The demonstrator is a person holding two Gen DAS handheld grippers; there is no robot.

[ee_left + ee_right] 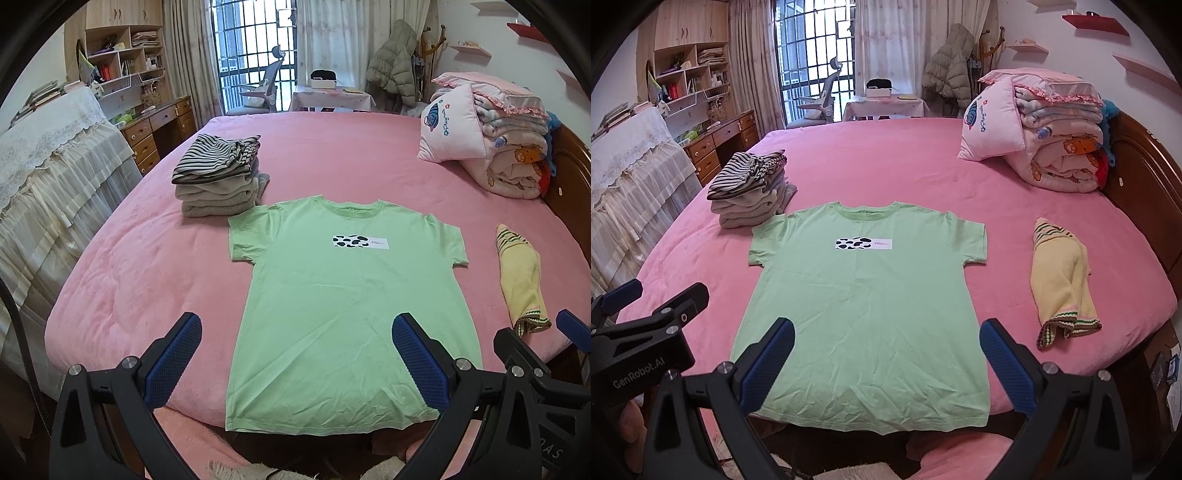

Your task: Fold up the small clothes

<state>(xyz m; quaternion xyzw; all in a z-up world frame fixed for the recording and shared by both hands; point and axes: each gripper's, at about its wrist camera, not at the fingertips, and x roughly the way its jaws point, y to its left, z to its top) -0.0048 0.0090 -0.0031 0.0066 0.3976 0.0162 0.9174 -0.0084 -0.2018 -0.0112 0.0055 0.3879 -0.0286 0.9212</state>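
Note:
A light green T-shirt (343, 295) with a cow-print label lies flat, face up, on the pink bed (147, 266), its hem at the near edge; it also shows in the right wrist view (864, 310). My left gripper (297, 354) is open and empty, held above the shirt's lower left part. My right gripper (886, 362) is open and empty above the shirt's hem. A folded yellow knit garment (521, 277) lies to the right of the shirt, and shows in the right wrist view (1060, 284).
A stack of folded clothes (218, 177) with a striped piece on top sits at the shirt's left shoulder. A pillow and folded blankets (495, 136) are piled at the far right by the wooden headboard (1145, 184). A desk (159, 129) stands left of the bed.

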